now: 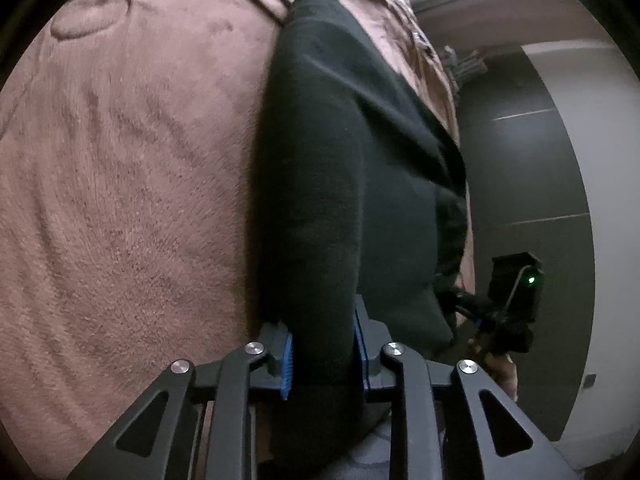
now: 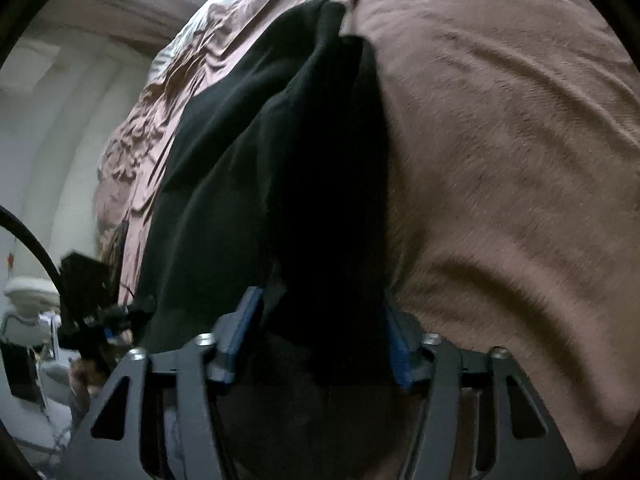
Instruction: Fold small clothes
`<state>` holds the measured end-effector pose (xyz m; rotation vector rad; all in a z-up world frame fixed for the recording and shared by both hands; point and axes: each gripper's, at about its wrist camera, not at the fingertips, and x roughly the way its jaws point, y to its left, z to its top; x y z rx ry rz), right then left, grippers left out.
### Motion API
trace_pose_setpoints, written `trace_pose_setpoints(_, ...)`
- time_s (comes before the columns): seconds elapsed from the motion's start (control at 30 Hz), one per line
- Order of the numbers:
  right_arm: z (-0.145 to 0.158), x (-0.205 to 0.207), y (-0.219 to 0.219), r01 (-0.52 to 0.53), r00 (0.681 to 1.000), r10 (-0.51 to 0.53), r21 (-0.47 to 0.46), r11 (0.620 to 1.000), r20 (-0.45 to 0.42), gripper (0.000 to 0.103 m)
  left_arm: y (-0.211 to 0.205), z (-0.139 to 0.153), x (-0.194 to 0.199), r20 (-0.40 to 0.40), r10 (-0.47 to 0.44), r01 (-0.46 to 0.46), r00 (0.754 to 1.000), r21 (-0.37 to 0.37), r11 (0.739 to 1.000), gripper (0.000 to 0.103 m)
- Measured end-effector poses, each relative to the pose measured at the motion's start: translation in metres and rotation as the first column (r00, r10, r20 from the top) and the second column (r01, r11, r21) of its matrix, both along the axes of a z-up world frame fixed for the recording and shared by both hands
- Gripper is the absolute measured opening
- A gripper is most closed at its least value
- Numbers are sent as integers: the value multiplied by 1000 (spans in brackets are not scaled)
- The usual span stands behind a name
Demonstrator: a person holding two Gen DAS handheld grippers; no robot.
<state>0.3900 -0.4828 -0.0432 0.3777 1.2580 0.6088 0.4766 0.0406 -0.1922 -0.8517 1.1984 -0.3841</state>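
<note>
A dark knit garment (image 1: 340, 168) stretches from my left gripper (image 1: 324, 356) away over a brown fuzzy bed cover (image 1: 120, 184). The left gripper's blue pads (image 1: 286, 364) are shut on a thick fold of it. In the right wrist view the same dark garment (image 2: 288, 168) hangs in folds, and my right gripper (image 2: 320, 344) is shut on a bunched edge between blue pads (image 2: 396, 352). The right gripper also shows in the left wrist view (image 1: 508, 308), at the garment's far corner, and the left gripper in the right wrist view (image 2: 92, 312).
The brown bed cover (image 2: 500, 160) fills most of both views, with crumpled satin-like bedding (image 2: 168, 92) at its edge. A dark wall panel (image 1: 516, 168) and a white wall (image 1: 592, 152) lie beyond the bed. Pale furniture (image 2: 28, 296) stands low at the left.
</note>
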Motion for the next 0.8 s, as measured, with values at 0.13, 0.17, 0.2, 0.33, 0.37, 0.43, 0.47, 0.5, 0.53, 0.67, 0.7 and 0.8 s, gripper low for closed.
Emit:
trace_pose_setpoints(0.13, 3, -2, -8, 10, 1000, -10, 25, 1000, -8, 23, 3, 8, -5, 14, -16, 16, 1000, -2, 1000, 23)
trace_pose_setpoints(0.17, 5, -4, -9, 10, 1000, -10, 25, 1000, -6, 22, 4, 10, -5, 17, -23, 23, 1000, 7, 1000, 23)
trace_pose_setpoints(0.2, 5, -6, -9, 9, 1000, -9, 27, 1000, -8, 21, 5, 12, -7, 19, -26, 26, 999, 11, 1000, 22)
trace_pose_setpoints(0.33, 3, -19, -5, -10, 1000, 11, 47, 999, -16, 20, 19, 17, -16, 26, -26, 25, 999, 15, 1000, 22)
trace_pose_setpoints(0.37, 2, -22, -3, -18, 1000, 19, 58, 998, -20, 20, 23, 17, -20, 28, -26, 25, 999, 17, 1000, 22)
trace_pose_setpoints(0.43, -1, -28, -3, -35, 999, 37, 74, 997, -32, 20, 30, 16, -25, 21, -34, 34, 999, 22, 999, 22)
trace_pose_setpoints(0.47, -3, -30, -2, -45, 998, 48, 79, 996, -41, 20, 32, 15, -27, 13, -39, 38, 999, 23, 999, 23)
trace_pose_setpoints(0.5, -4, -31, -2, -52, 997, 56, 79, 996, -47, 20, 30, 14, -25, 5, -42, 41, 999, 27, 999, 25)
trace_pose_setpoints(0.53, -6, -32, -2, -57, 997, 61, 79, 995, -51, 22, 31, 11, -24, -9, -42, 42, 999, 35, 999, 27)
trace_pose_setpoints(0.67, -6, -21, -12, -13, 999, 15, 55, 998, -47, 50, 27, 3, -15, -62, -51, 57, 997, 96, 994, 39)
trace_pose_setpoints(0.7, -6, -17, -16, 12, 999, -9, 62, 998, -40, 62, 28, 2, -15, -61, -51, 56, 997, 91, 994, 43)
trace_pose_setpoints(0.8, -6, -2, -34, 63, 998, -59, 122, 990, -37, 65, 28, -1, -3, -66, -24, 30, 998, 85, 996, 47)
